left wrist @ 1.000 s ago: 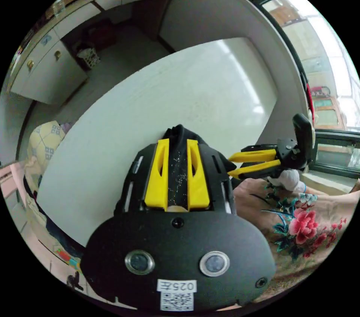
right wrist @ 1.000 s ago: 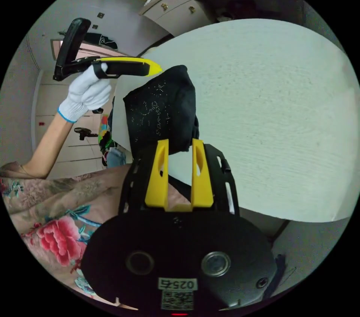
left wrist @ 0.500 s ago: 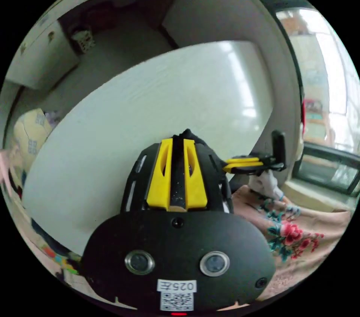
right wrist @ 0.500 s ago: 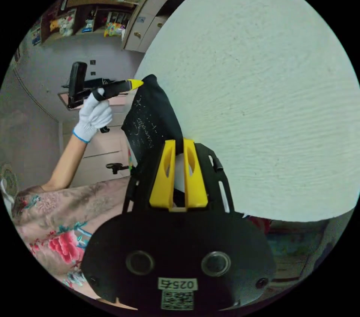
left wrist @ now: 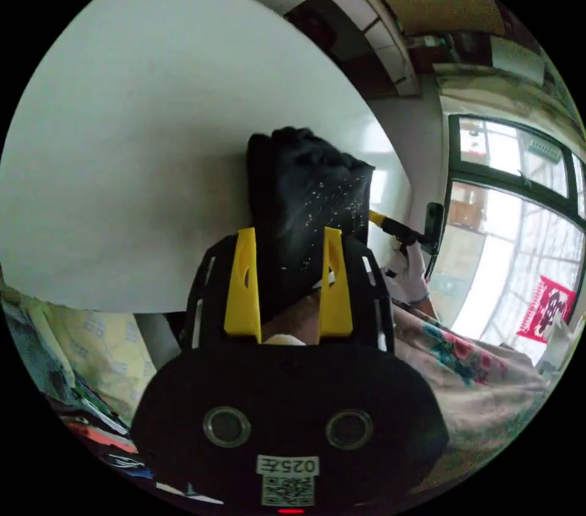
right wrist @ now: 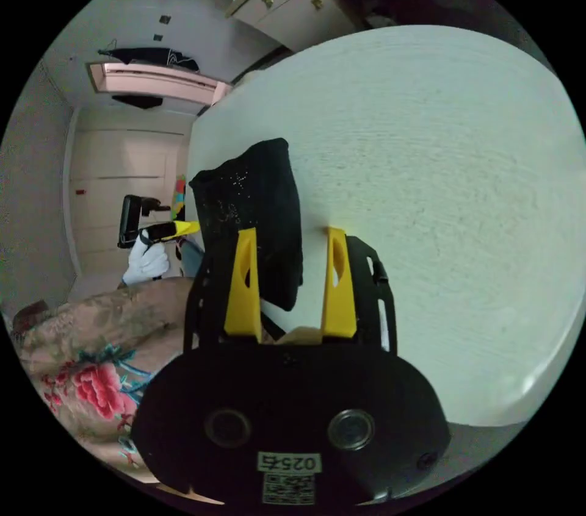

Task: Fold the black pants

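Left claw (left wrist: 285, 281) agape, black pants (left wrist: 305, 199) bundled between jaws.

A broad white table (right wrist: 439, 174) lies bare across most of its top, open ground for either gripper to cross. The one obstacle on it is the folded black pants (right wrist: 256, 217), a compact bundle near the table's edge closest to the person. In the right gripper view the right gripper (right wrist: 288, 281), jaws spread, has the bundle against its left jaw, with bare tabletop in front of the other. In the left gripper view the left gripper (left wrist: 285, 281), jaws apart, faces the pants head-on
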{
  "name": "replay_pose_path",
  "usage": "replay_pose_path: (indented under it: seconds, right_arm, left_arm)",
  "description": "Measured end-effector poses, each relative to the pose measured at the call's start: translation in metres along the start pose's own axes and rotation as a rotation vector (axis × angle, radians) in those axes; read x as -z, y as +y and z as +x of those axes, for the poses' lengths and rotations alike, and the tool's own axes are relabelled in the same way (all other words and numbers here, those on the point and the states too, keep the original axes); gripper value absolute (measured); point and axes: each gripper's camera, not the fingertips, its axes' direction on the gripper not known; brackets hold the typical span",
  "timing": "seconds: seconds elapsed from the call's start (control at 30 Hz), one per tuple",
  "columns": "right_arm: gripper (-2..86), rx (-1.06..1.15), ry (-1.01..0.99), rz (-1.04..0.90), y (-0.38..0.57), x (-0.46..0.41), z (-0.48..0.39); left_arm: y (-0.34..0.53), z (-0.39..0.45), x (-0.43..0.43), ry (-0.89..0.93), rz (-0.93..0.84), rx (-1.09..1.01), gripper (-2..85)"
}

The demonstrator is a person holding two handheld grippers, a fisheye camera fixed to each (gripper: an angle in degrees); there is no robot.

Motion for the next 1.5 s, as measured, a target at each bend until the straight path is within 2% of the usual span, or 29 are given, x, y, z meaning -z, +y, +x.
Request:
replay_pose_path:
  seconds: [0.07,0.13,0.2,0.33,0.4,0.5,0.57,0.67,0.8,0.97,1.1,1.2,1.3,1.5]
  right_arm:
    - [15.0,0.102,0.059,-0.092,-0.013,-0.008,0.000]
    - [14.3,0.171,0.158,-0.107,-0.015,-0.016,-0.007]
    - [13.7,0.238,0.272,-0.107,-0.015,-0.026,-0.016]
    - [13.4,0.205,0.382,-0.118,-0.023,-0.044,-0.012]
    - [12.9,0.215,0.367,-0.113,-0.027,-0.046,0.000]
    - [9.3,0.197,0.223,-0.163,-0.039,-0.046,0.029]
    - [11.5,0.067,0.024,-0.260,-0.055,-0.052,0.059]
    - [13.4,-0.012,-0.079,-0.242,-0.065,-0.066,0.091]
    - [12.0,-0.031,-0.045,-0.206,-0.068,-0.076,0.114]
    - [7.7,0.060,0.173,-0.205,-0.078,-0.101,0.114]
    - [6.5,0.022,0.142,-0.247,-0.095,-0.129,0.125]
    - [6.4,0.047,0.162,-0.282,-0.099,-0.169,0.109]
    - [6.4,0.148,0.186,-0.363,-0.095,-0.235,0.062]
    - [6.3,0.356,0.084,-0.542,-0.066,-0.385,-0.058]
  left_arm:
    - [0.011,-0.001,-0.024,-0.039,-0.019,0.019,11.4]
    - [0.018,0.016,-0.030,-0.192,0.000,-0.067,11.0]
    - [0.023,0.026,-0.032,-0.235,0.009,-0.084,10.6]
    - [0.034,0.039,-0.037,-0.313,0.027,-0.067,11.1]
    - [0.038,0.044,-0.037,-0.333,0.035,-0.060,11.2]
    - [0.043,0.052,-0.039,-0.359,0.026,-0.050,11.0]
    - [0.047,0.057,-0.038,-0.378,0.032,-0.034,10.8]
    - [0.052,0.064,-0.038,-0.397,0.028,-0.049,10.6]
    - [0.055,0.067,-0.033,-0.387,0.023,-0.030,9.2]
    - [0.055,0.071,-0.030,-0.316,-0.021,-0.076,5.9]
    - [0.072,0.044,-0.008,-0.200,0.019,-0.044,5.4]
    - [0.110,0.005,0.023,-0.133,0.069,-0.018,5.4]
    - [0.165,-0.055,0.071,-0.076,0.113,0.095,5.4]
    - [0.326,-0.149,0.182,-0.009,0.366,0.330,5.6]
